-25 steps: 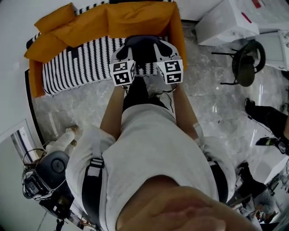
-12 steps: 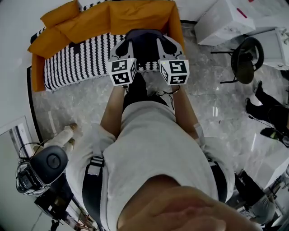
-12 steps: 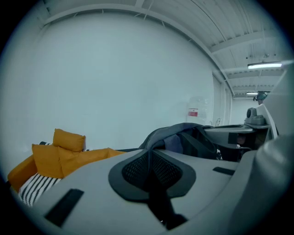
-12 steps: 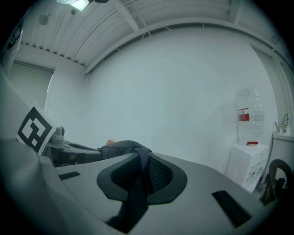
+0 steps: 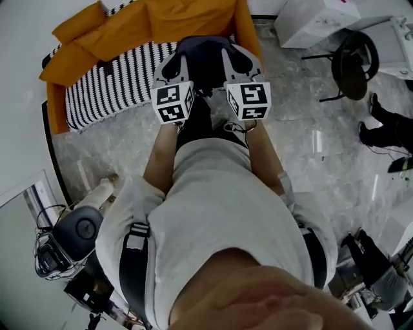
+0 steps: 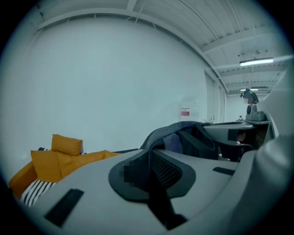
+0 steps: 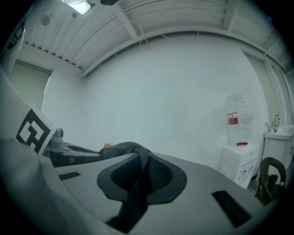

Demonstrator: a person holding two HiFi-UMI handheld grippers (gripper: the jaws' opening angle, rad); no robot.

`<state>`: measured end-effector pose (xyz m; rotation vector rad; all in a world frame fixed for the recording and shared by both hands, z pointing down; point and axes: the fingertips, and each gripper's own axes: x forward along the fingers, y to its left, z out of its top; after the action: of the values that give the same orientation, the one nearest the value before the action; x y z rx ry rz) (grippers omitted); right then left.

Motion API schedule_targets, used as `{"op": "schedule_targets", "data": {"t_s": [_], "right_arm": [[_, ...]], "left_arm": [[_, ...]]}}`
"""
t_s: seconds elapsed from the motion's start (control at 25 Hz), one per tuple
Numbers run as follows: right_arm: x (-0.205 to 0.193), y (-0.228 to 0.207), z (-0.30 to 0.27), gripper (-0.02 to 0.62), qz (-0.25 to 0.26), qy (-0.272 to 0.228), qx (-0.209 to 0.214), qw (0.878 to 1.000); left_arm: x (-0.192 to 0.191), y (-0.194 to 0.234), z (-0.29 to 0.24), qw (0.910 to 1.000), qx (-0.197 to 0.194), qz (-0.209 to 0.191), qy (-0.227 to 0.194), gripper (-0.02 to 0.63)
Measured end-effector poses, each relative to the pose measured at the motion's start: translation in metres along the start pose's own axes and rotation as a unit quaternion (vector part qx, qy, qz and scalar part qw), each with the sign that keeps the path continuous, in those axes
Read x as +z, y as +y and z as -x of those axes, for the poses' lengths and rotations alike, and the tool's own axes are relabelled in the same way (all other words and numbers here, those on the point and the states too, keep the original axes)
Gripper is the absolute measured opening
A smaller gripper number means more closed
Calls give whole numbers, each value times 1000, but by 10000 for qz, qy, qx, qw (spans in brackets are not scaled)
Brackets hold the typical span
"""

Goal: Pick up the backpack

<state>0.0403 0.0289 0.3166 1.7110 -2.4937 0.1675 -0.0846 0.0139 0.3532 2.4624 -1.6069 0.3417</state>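
In the head view the dark backpack (image 5: pixel 204 57) hangs between my two grippers, in front of the orange sofa (image 5: pixel 129 29), and its lower part drops toward my body. My left gripper (image 5: pixel 181 59) is shut on one dark strap (image 6: pixel 158 202). Its jaws have just been closing a little further, with that strap between the pads. My right gripper (image 5: pixel 228 57) is shut on the other strap (image 7: pixel 134 197). Each gripper view shows the bag's top: the backpack (image 6: pixel 183 137) in the left gripper view and the backpack (image 7: pixel 121 149) in the right one.
The sofa has a black-and-white striped seat cover (image 5: pixel 110 90) and orange cushions. White boxes (image 5: pixel 310 19) and a black stool (image 5: pixel 352 61) stand at the right. Another person's legs (image 5: pixel 387 129) are farther right. A water dispenser (image 7: pixel 239 156) is beside the wall. Dark equipment (image 5: pixel 71 238) sits at my lower left.
Both grippers have risen together with the backpack held between them. The bag has come up from the sofa's front edge, nearer to me.
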Motion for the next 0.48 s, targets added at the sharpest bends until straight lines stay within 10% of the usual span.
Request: {"op": "schedule_targets", "data": {"t_s": [0.48], "right_arm": [[-1,-17,27,64,-51,-81,-347,9994]], "left_arm": [[3,-28,2,9996,-268,-80,-36,34]]}}
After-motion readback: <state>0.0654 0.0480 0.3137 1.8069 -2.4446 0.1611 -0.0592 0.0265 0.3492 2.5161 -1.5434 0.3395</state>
